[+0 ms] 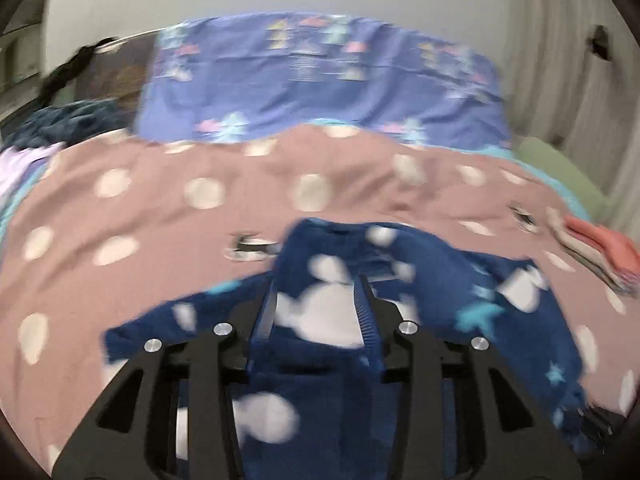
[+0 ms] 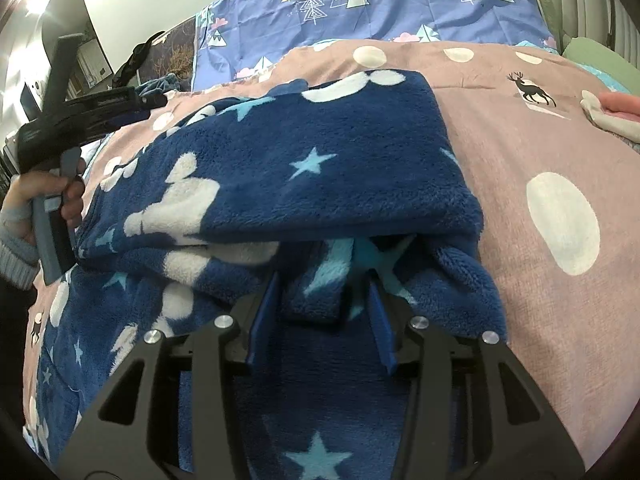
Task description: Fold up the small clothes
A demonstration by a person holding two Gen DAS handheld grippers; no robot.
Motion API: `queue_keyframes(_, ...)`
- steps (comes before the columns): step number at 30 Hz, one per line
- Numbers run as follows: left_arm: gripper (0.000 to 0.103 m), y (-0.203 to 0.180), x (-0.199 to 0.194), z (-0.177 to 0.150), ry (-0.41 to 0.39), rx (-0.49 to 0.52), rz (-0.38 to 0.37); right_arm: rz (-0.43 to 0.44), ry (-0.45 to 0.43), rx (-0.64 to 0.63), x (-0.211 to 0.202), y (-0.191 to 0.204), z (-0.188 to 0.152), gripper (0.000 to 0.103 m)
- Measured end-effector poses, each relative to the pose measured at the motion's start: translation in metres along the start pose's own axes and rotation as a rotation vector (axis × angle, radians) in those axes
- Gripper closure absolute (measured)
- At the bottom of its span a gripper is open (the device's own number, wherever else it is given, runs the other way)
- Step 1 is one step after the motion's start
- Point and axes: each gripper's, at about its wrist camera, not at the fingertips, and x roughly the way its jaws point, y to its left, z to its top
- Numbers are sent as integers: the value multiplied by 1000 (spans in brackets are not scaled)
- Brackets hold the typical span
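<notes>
A dark blue fleece garment point(image 2: 320, 168) with white shapes and light blue stars lies on the pink dotted bedspread point(image 2: 540, 260), its upper part folded over the lower. It also shows, blurred, in the left wrist view point(image 1: 400, 280). My right gripper point(image 2: 322, 280) stands open, its fingers either side of a fold of the fleece at the folded edge. My left gripper point(image 1: 316, 300) is open above the fleece, jaws apart with cloth showing between them. The left gripper's body point(image 2: 80, 116) and the hand on it appear at the left of the right wrist view.
A purple sheet with tree prints point(image 2: 380, 4) lies at the far end of the bed. A stack of folded pink and white clothes point(image 1: 600, 248) sits at the right edge. Dark clothes point(image 1: 68, 120) are heaped at the far left. A green pillow point(image 1: 560, 168) is by the curtain.
</notes>
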Motion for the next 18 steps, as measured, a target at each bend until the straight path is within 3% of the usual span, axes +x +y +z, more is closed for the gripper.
queue_keyframes(2,55,-9,38,-24,163,89,37,-1,0,-1,0,0,0,58)
queue_keyframes(3,54,-10,50,-35,186,116,46,0,0,-1,0,0,0,58)
queue_keyframes(4,54,-10,48,-39,142,123,47,1,0,-2,0,0,0,57)
queue_keyframes(9,49,-14,20,-32,138,132,96,-4,4,-4,1,1,0,57)
queue_keyframes(11,43,-18,-7,-42,115,141,55,-4,4,-4,1,1,0,57)
queue_keyframes(12,37,-22,-27,-52,96,144,11,-4,4,-5,1,1,0,57)
queue_keyframes(14,35,-28,-64,-79,79,166,-43,-6,4,-7,1,1,0,57)
queue_keyframes(18,29,-32,-114,-138,99,243,-7,-17,7,-15,1,2,0,57)
